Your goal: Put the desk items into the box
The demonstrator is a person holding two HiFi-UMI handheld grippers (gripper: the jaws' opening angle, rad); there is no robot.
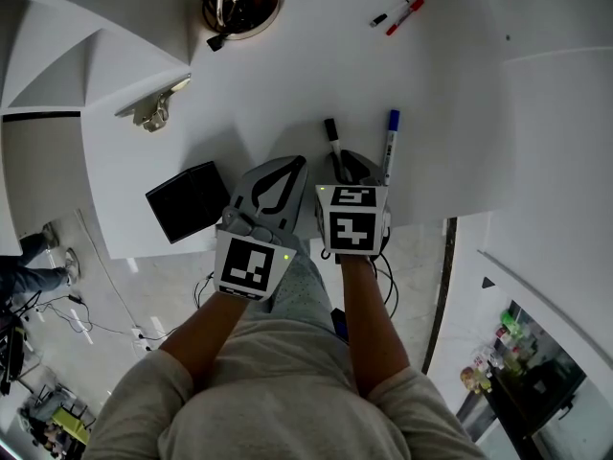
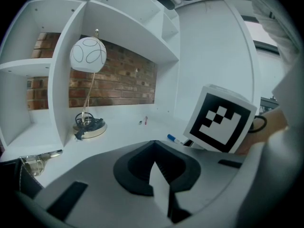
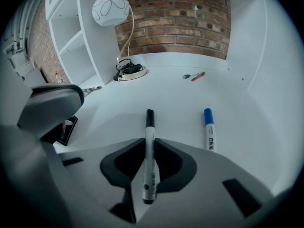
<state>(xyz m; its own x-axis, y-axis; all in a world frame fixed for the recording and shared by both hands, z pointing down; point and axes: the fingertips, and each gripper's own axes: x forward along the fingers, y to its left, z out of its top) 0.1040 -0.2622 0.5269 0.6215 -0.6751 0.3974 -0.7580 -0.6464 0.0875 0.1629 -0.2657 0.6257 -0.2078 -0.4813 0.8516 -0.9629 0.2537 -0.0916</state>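
Black-capped marker (image 3: 149,161): it lies lengthwise between the right gripper's jaws. Its black cap points out ahead over the desk and its rear end reaches back over the gripper's body.
Right gripper (image 3: 149,140): the jaws are closed partway, their tips pressing on the marker's white barrel from both sides. The claw points steeply down at the desk, near its front edge.
Blue-capped marker (image 3: 208,128): it lies flat on the desk just to the right of the gripped marker and roughly parallel to it, apart from the jaws. There is print on its white barrel.
Left gripper (image 2: 153,144): the jaw tips meet and nothing is gripped between them. In the head view it sits just beside the right gripper, over the desk's front edge.
Black square object (image 1: 189,201): it sits at the front edge of the desk, to the left of the left gripper. I cannot tell whether it is the box.
Desk (image 1: 287,84): white, with a curved front edge.
Metal clip-like thing (image 1: 153,111): it lies at the desk's left side, beyond the black square object.
Red pen (image 1: 406,14): it lies far back on the desk, well apart from both grippers, with a small black pen (image 1: 387,15) just beside it.
Lamp (image 3: 110,8): a round white shade with looping lines on a thin curved stem. Its round base (image 1: 239,3) stands at the back of the desk with a dark cord coiled on it.
Surroundings: white shelves (image 2: 123,27) stand at the left and a brick wall (image 3: 180,27) runs behind the desk.
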